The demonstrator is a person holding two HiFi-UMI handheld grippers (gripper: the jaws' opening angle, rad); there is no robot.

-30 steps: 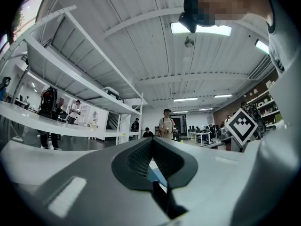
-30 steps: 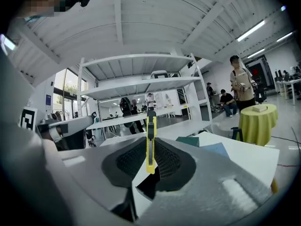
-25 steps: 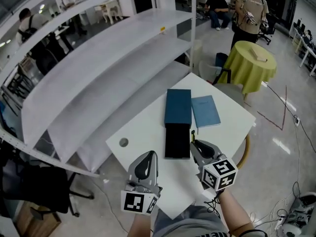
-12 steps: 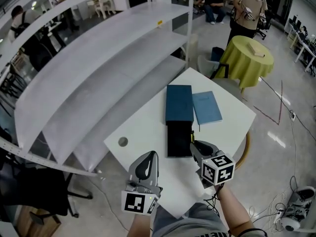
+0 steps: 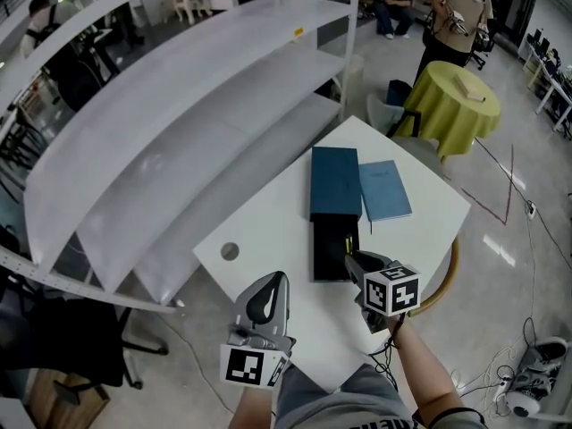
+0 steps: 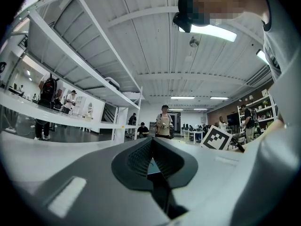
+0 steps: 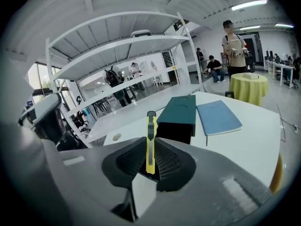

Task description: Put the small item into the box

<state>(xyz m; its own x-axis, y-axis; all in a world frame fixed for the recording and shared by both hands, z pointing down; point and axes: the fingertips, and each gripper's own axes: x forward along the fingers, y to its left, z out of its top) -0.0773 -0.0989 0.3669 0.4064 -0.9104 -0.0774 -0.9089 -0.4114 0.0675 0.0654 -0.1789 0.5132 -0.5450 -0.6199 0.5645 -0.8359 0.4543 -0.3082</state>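
- Right gripper (image 7: 150, 146): jaws clamped on a yellow utility knife (image 7: 150, 136), blade end pointing up. It sits just beside the near right corner of the box (image 5: 329, 250).
- Box: dark open half faces the grippers, with a teal lid (image 5: 334, 181) over the far half.
- Blue notebook (image 5: 385, 190): flat, along the lid's right edge.
- Left gripper (image 6: 151, 157): jaws pressed together, nothing between them, over the near edge of the table (image 5: 264, 226).
- Shelves (image 5: 170, 150): along the table's left edge.

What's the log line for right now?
right hand-held gripper: shut on yellow cutter | box: open, ahead | left hand-held gripper: shut, empty
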